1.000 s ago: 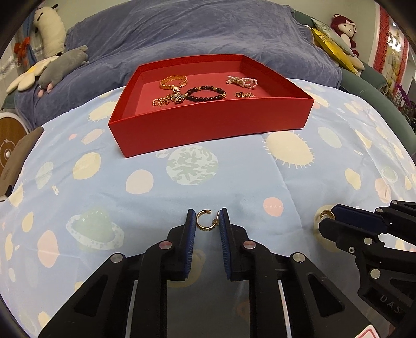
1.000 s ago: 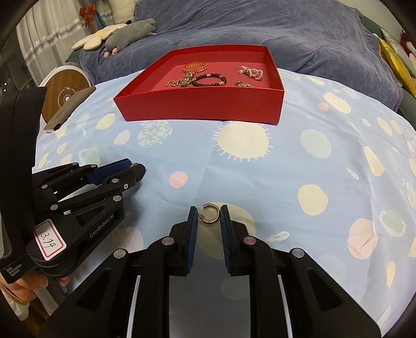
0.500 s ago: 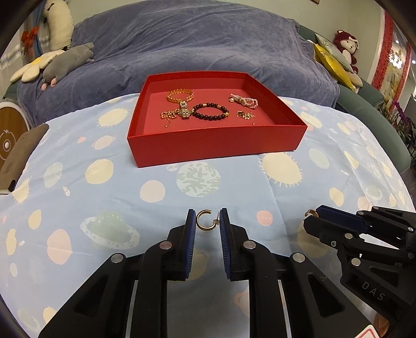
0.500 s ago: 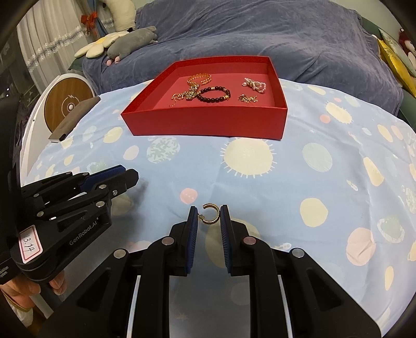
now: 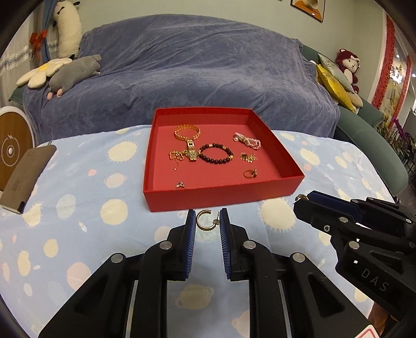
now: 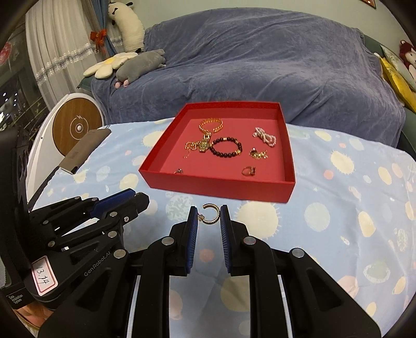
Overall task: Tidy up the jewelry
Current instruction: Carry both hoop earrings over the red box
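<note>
Carrying step: left gripper (image 5: 207,219) and right gripper (image 6: 209,217) each pinch a gold hoop earring (image 5: 205,220), next needing release over the red tray (image 5: 275,153) at 12 o'clock.

A home, most likely a living room. A sofa (image 5: 197,70) under a blue-grey throw fills the back, with plush toys (image 5: 75,74) at its left end and a red plush monkey (image 5: 348,65) and yellow cushion (image 5: 332,88) at its right end. Left of the sofa hang curtains (image 6: 52,52) tied with a red bow (image 6: 98,35). A framed picture (image 5: 309,6) hangs on the wall above it. In front of the sofa is a table under a planet-print cloth (image 5: 78,208), and red decorations (image 5: 387,52) hang far right of it.
</note>
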A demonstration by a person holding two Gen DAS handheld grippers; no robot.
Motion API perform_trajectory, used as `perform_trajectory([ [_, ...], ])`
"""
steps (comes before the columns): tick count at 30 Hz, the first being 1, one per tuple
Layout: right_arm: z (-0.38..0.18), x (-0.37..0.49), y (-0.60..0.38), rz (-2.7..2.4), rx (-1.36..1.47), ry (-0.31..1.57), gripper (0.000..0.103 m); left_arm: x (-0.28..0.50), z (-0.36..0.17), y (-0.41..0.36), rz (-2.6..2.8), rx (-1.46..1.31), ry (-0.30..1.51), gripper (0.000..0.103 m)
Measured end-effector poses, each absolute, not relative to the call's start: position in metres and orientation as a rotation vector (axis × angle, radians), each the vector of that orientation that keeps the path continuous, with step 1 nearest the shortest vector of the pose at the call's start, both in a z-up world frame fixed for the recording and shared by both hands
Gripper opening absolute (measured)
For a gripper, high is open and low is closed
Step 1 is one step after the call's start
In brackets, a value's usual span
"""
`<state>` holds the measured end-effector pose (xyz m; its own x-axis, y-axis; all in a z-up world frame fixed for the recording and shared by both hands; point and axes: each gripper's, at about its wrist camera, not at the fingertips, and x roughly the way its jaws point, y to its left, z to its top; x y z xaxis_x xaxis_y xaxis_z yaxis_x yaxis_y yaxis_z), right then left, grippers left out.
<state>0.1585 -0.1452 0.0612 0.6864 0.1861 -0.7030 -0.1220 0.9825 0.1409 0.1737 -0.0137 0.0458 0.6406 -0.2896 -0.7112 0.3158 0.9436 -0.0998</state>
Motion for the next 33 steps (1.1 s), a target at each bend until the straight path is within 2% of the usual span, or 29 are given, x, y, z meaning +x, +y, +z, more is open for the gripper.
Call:
perform_trajectory([
  [14, 0.057, 0.258, -0.176, 0.093, 0.156, 0.780, 0.017, 0.265, 0.059, -0.020, -0.280, 0.060, 0.758, 0.016],
  [33, 0.001, 0.334, -0.181, 0.096, 0.190, 0.841, 0.017, 0.343, 0.016, -0.030, -0.236, 0.032, 0.794, 0.016],
])
